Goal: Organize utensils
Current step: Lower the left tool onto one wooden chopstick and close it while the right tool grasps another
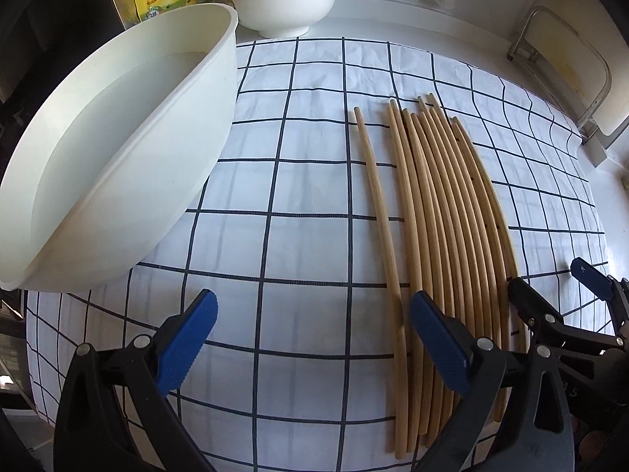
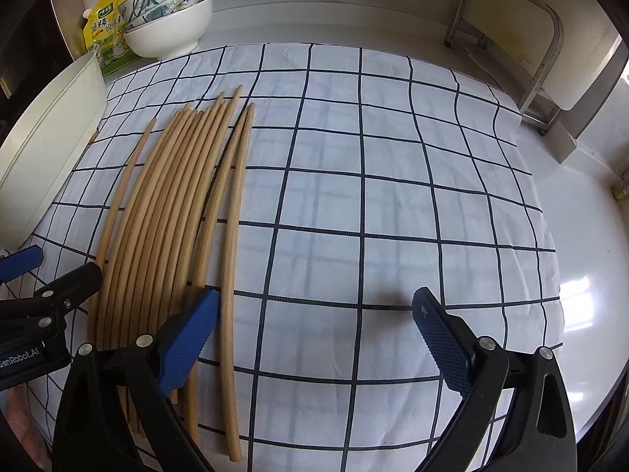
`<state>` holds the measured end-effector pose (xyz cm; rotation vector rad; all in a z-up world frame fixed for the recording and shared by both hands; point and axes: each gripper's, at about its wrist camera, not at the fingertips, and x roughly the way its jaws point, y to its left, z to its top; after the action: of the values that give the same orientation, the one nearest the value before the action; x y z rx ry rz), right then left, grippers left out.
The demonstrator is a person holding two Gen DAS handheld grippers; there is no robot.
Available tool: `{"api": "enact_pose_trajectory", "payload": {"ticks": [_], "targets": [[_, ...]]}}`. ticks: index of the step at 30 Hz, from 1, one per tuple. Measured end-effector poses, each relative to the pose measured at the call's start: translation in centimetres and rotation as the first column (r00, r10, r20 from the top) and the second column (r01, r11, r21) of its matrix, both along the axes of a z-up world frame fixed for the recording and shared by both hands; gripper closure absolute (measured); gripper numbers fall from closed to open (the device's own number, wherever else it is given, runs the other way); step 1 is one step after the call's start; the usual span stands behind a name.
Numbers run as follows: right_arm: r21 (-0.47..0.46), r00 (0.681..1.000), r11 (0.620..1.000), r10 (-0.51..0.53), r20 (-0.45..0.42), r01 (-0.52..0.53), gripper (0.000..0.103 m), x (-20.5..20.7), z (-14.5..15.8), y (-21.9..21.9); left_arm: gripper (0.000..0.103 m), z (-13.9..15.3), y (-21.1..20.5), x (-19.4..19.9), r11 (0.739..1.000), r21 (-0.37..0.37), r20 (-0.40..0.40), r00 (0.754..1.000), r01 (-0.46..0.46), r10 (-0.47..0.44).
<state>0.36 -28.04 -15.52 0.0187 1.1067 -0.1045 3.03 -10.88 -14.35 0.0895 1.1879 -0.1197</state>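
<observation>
Both the left gripper and right gripper hang wide open, holding nothing. The chopsticks lie between them on the cloth. Round sticks could roll apart if a finger nudges them sideways.

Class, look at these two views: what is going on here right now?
A person holds two grippers over a checked cloth, sorting chopsticks. The chopsticks lie side by side in a row on the cloth, one set slightly apart on the basin side. Both the left gripper and the right gripper are open and hold nothing. A white basin sits to the left, bowls stacked behind.
</observation>
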Motion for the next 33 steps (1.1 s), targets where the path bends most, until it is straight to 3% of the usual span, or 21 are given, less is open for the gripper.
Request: {"api": "enact_pose_trajectory", "payload": {"ticks": [6, 11, 17, 19, 21, 28, 33], "targets": [[0.01, 0.999, 1.0, 0.022, 0.025, -0.022, 0.013, -0.3, -0.1, 0.3, 0.008, -0.7, 0.5, -0.1, 0.999, 0.011, -0.02, 0.999, -0.031, 0.031], [0.019, 0.996, 0.997, 0.073, 0.051, -0.074, 0.029, -0.3, 0.2, 1.2, 0.024, -0.3, 0.0, -0.4, 1.0, 0.006, 0.0, 1.0, -0.017, 0.017], [0.018, 0.989, 0.991, 0.133, 0.061, -0.135, 0.056, -0.3, 0.6, 2.1, 0.06, 0.3, -1.7, -0.5, 0.999, -0.004, -0.002, 0.999, 0.047, -0.047], [0.016, 0.989, 0.99, 0.138, 0.056, -0.139, 0.082, -0.3, 0.7, 2.1, 0.083, 0.4, -1.8, -0.4, 0.998, -0.009, -0.013, 0.998, 0.059, -0.06], [0.018, 0.99, 0.991, 0.13, 0.048, -0.131, 0.096, -0.2, 0.8, 1.8, 0.095, 0.3, -1.8, -0.2, 0.998, -0.018, -0.025, 0.997, 0.068, -0.068], [0.092, 0.994, 0.99, 0.1, 0.036, -0.103, 0.097, -0.3, 1.1, 1.1, 0.096, 0.5, -1.7, 0.1, 0.995, -0.051, -0.05, 0.995, 0.086, -0.089], [0.111, 0.995, 0.991, 0.073, 0.061, -0.079, 0.097, -0.7, 3.0, 0.8, 0.096, 2.9, -0.8, -0.1, 0.988, -0.101, -0.028, 0.992, 0.116, -0.12]]}}
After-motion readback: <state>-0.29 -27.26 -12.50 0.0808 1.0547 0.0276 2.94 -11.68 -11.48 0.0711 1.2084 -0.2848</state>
